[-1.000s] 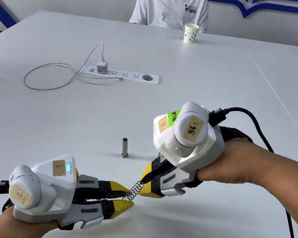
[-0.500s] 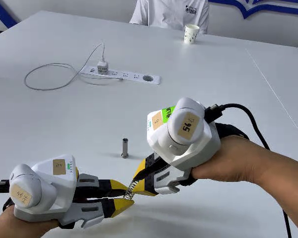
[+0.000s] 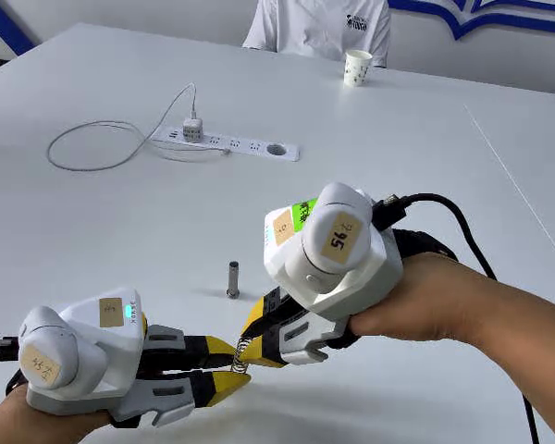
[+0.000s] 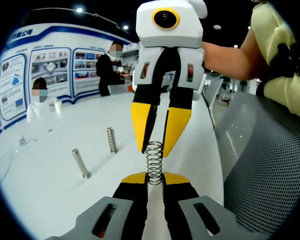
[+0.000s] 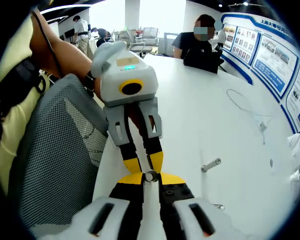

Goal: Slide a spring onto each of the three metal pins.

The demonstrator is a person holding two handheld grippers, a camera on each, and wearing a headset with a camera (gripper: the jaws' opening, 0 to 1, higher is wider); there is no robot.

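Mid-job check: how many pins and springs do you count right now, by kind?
Pins: 2, a bare pin and a spring-covered pin.
Springs: 2, the one on that pin and a held spring gripped between the left gripper and the right gripper.
Total: 4. Whether a third pin sits inside the held spring cannot be told.

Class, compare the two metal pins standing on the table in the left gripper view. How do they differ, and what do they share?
The nearer pin is bare and smooth; the farther pin wears a spring's coils. The nearer pin looks slimmer, the farther pin thicker with its coils. Both stand upright on the white table, apart from each other.
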